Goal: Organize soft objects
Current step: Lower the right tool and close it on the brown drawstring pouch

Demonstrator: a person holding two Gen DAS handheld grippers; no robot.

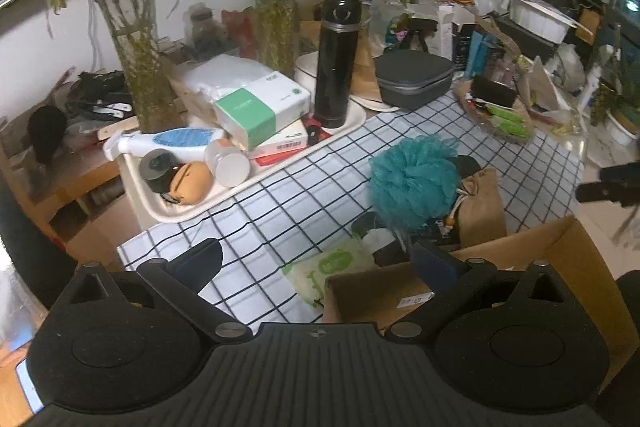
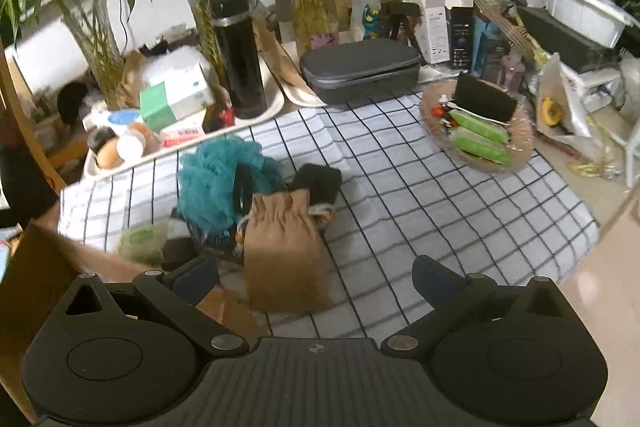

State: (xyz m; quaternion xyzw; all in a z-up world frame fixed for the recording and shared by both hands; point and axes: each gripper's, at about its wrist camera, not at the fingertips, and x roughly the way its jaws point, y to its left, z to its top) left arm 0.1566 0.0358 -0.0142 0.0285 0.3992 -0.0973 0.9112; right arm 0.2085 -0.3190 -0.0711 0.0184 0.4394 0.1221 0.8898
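Clearly early in the sorting, judging by the pile left out on the checked cloth [image 1: 304, 187] covering the counter. Cardboard box [image 1: 552, 247] open at 5 o'clock in the left wrist view, 8 o'clock in the right: probably where the soft things go. Heaped just beyond its near wall: teal bath puff [image 1: 412, 179], brown drawstring pouch [image 2: 284, 251] leaning against it, a black soft thing [image 2: 318, 179] behind, and a green packet [image 1: 336, 263] touching the box edge.

Left tool [image 1: 318, 257] spread wide and empty, hanging over cloth and box rim. Right tool [image 2: 314, 275] likewise spread and empty, with the pouch lying between its fingers at 12 o'clock.

Best taken one piece at a time. Pouch first, as nearest: lower the right tool so the fingers straddle the body, not the cord, then close gently. Expect sagging cloth, so lift high enough to pass the box wall. Puff after that: bite deep into the mesh, since the loose frills would likely slip.

Around the pile, nothing soft to bother with:
- cream tray [image 1: 168, 211] at 10 o'clock, crowded with bottles and cartons
- grey case [image 1: 412, 75] at 1 o'clock
- black flask [image 1: 336, 63] standing upright on the tray's far end; tall, worth avoiding on wide swings
- basket [image 2: 524, 147] at 2 o'clock, well apart
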